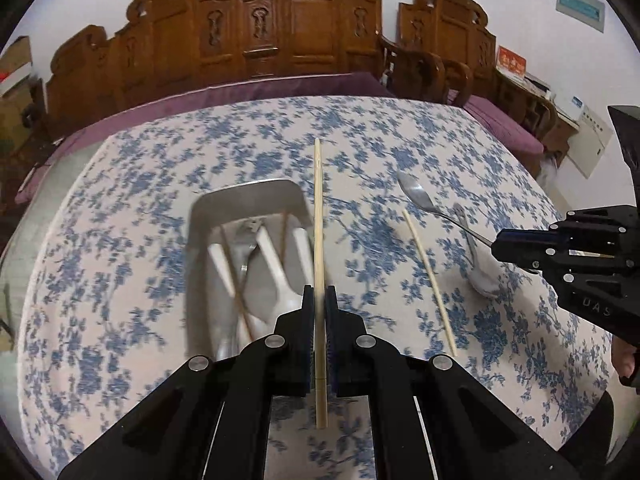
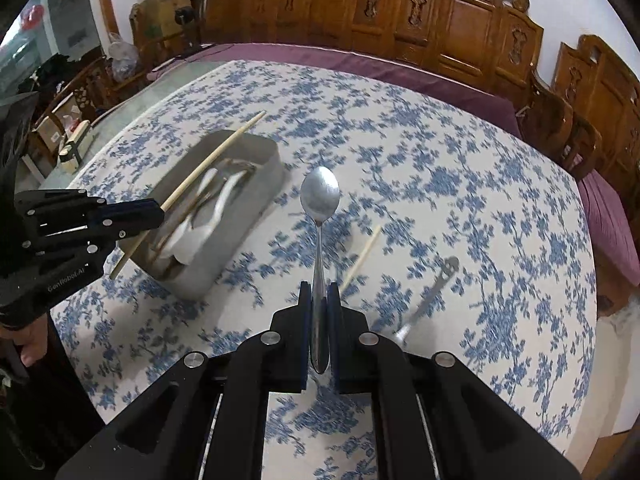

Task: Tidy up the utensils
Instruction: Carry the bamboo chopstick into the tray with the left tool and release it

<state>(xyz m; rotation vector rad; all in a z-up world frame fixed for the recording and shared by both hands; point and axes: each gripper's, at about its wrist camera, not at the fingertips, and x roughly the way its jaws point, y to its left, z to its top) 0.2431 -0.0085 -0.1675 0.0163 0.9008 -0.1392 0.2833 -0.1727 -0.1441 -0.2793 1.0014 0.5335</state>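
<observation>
Chopstick [image 1: 319,216], pale round wood, is pinched between the left gripper's [image 1: 319,300] pads and held above the right edge of the matte grey rounded tray [image 1: 248,196]; white plastic spoons [image 1: 276,276] and thin sticks lie inside. Polished steel spoon [image 2: 319,216] is clamped by its handle in the right gripper [image 2: 319,296] over the floral tablecloth [image 2: 460,200]; a second chopstick [image 2: 362,256] lies flat nearby.

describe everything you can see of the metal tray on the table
The metal tray is a dull grey, rectangular container with rounded corners and raised walls, looking like brushed steel or aluminium. It sits flat on the floral tablecloth, left of centre. Inside lie white plastic spoons, a thin brown chopstick and what looks like a metal utensil, blurred. The chopstick held by the left gripper hangs above its right edge, apparently not touching.
</observation>
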